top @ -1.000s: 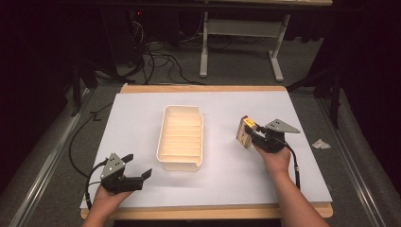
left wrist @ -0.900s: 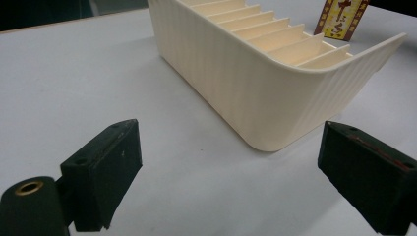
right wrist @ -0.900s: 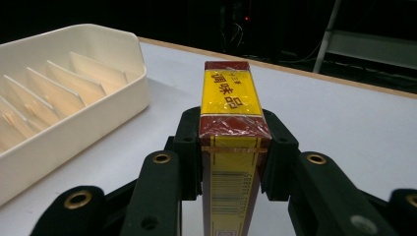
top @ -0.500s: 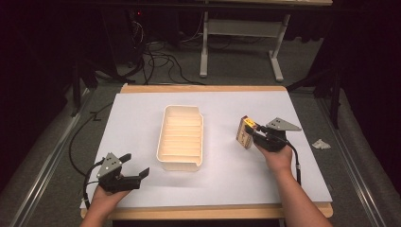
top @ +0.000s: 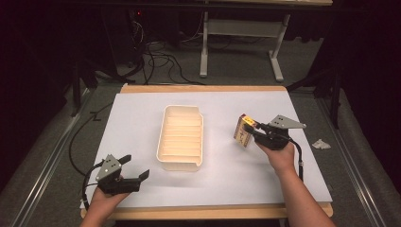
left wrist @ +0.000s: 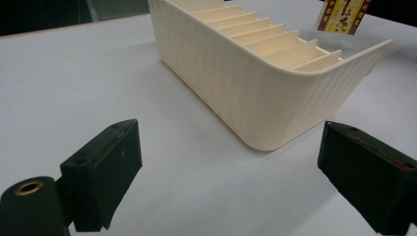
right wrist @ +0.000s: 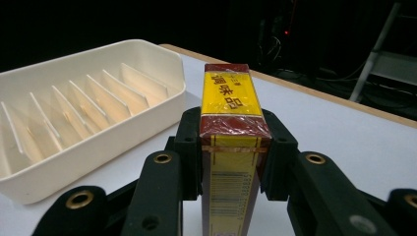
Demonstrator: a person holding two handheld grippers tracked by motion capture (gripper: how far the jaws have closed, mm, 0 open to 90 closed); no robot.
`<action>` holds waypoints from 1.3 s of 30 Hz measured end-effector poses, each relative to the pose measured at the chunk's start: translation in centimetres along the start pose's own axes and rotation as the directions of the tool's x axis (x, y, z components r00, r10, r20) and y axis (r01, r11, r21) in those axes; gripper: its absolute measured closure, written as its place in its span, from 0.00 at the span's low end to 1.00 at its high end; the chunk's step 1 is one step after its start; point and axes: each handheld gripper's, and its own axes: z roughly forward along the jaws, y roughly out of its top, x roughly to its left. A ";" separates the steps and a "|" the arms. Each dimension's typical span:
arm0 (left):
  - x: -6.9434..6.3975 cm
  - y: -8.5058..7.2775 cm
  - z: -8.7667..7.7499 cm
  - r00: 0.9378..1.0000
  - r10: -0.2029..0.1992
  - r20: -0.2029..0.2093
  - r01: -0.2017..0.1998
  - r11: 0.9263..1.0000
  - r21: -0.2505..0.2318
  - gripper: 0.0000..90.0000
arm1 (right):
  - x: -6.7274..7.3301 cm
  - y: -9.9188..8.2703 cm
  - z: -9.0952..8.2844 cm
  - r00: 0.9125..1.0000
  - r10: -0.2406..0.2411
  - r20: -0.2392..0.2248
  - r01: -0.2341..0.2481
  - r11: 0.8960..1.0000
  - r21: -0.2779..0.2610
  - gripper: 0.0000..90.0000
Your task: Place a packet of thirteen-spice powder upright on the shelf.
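Right gripper (top: 251, 131): clamping the box (top: 244, 131) by its sides, holding it upright above the table (top: 142, 109), at 3 o'clock of the tray (top: 182, 163), apart from it.
Left gripper (top: 136, 167): sitting at 7 o'clock of tray, jaws spread wide, gripping nothing.
Tray: slots looking empty.
Progress: box picked up; prob. slotting it into tray is what's remaining.

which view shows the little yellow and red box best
The right gripper view: the box sits close up, clamped between the right claw's jaws, label readable. The high view shows it small; the left gripper view catches its bottom edge.
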 end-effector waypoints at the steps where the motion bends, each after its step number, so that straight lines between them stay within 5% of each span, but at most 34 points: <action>1: 0.0 0.0 0.0 1.000 0.000 0.000 0.000 1.000 0.000 0.11 | 0.0 0.0 0.0 1.000 0.005 -0.006 -0.005 1.000 -0.001 0.76; 9: -0.1 -0.2 0.5 1.000 0.002 0.002 -0.002 1.000 0.013 0.11 | 0.0 1.0 0.3 0.997 -0.016 -0.077 0.016 1.000 0.003 0.76; 17: 0.1 -0.2 0.1 1.000 0.001 -0.006 -0.001 1.000 0.012 0.11 | 0.9 2.1 1.6 0.981 -0.059 -0.186 0.059 0.998 -0.007 0.76; 25: 0.1 -0.1 0.0 1.000 0.000 -0.007 0.000 1.000 0.009 0.11 | 1.9 2.9 2.8 0.947 -0.096 -0.307 0.092 0.995 -0.027 0.76; 39: -0.1 -0.1 -0.1 1.000 -0.004 -0.001 0.004 1.000 0.008 0.11 | 3.5 3.7 3.2 0.910 -0.112 -0.399 0.095 0.993 -0.063 0.76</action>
